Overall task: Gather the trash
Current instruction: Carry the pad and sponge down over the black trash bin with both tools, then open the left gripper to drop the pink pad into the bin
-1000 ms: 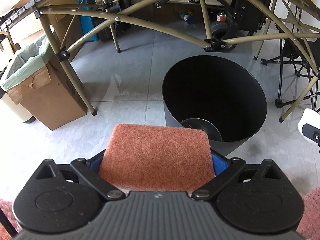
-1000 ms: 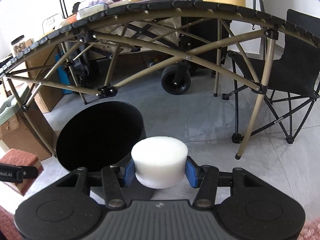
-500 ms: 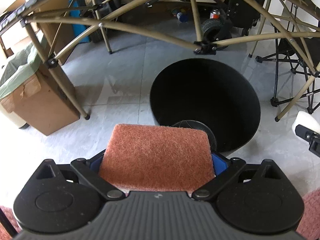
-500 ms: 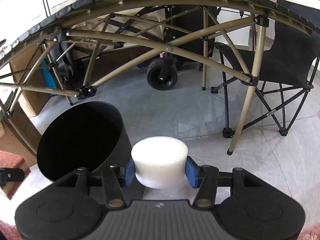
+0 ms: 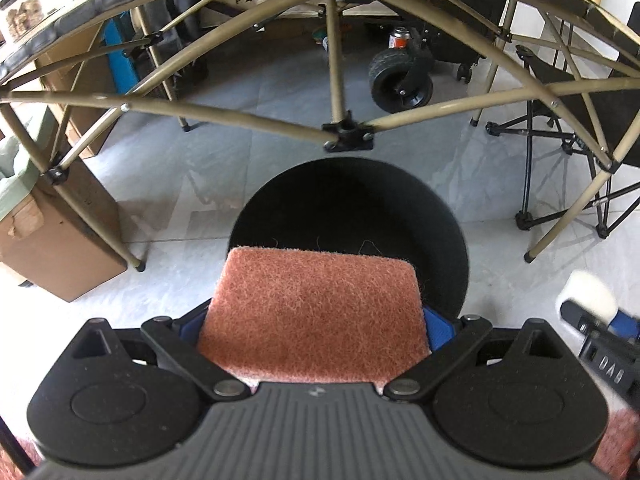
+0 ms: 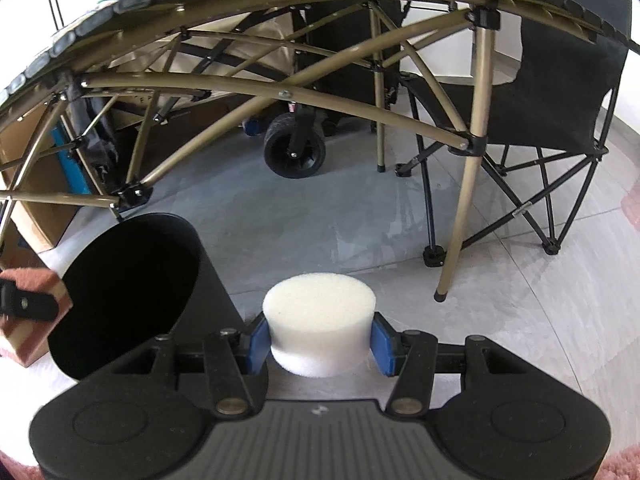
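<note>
Grey tiled floor [image 5: 280, 128] below: my left gripper [image 5: 314, 320] pinches the scouring pad [image 5: 312, 312], long axis across my fingers, above the black bin [image 5: 348, 208]; my right gripper [image 6: 319, 338] clamps an upright white foam cylinder [image 6: 319, 320] beside it.

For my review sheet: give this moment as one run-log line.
left gripper: shut on reddish scouring pad, at black bin mouth | right gripper: shut on white foam cylinder, beside bin | nothing dropped yet
</note>
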A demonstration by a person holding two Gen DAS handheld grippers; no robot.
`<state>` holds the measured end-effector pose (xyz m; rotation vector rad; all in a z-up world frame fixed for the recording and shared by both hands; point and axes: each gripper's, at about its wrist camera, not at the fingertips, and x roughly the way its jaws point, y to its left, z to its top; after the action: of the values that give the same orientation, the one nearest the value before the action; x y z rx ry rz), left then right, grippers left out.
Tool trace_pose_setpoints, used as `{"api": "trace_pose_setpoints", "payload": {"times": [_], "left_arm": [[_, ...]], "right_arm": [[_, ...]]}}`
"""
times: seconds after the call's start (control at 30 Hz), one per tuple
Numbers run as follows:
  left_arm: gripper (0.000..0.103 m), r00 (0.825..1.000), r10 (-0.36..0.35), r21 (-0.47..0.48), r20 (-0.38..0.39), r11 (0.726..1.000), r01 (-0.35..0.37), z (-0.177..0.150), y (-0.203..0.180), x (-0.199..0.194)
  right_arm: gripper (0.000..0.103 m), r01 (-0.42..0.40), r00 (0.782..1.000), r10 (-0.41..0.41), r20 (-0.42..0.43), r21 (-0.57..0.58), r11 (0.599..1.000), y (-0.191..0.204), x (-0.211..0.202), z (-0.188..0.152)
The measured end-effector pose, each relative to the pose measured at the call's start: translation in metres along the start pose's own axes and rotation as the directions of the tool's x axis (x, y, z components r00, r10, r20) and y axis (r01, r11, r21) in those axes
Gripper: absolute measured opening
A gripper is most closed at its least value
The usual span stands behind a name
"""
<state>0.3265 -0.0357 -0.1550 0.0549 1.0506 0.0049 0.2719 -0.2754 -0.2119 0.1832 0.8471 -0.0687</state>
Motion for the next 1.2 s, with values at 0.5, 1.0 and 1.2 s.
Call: {"api": "trace_pose_setpoints", "payload": {"times": [0.5, 1.0, 1.2], "left_arm": [[0.1, 0.998, -0.005, -0.079, -0.061, 0.997, 0.001, 0.043, -0.024, 0.026], [0.1, 0.984, 0.01, -0.11, -0.181, 0.993, -0.031, 0.048, -0.031, 0.069], [0.103, 0.978, 0.018, -0.094, -0.207, 0.995, -0.038, 0.048, -0.035, 0.074]], "right_arm": [[0.051, 0.024, 1.0, -0.023, -0.006, 0.017, 1.0, -0.008, 0.003, 0.0], [0.051, 0.041, 0.999, -0.04, -0.025, 0.033, 0.999, -0.016, 0.008, 0.001], [0.051, 0.037, 0.999, -0.036, -0.03, 0.042, 0.998, -0.017, 0.01, 0.001]]}}
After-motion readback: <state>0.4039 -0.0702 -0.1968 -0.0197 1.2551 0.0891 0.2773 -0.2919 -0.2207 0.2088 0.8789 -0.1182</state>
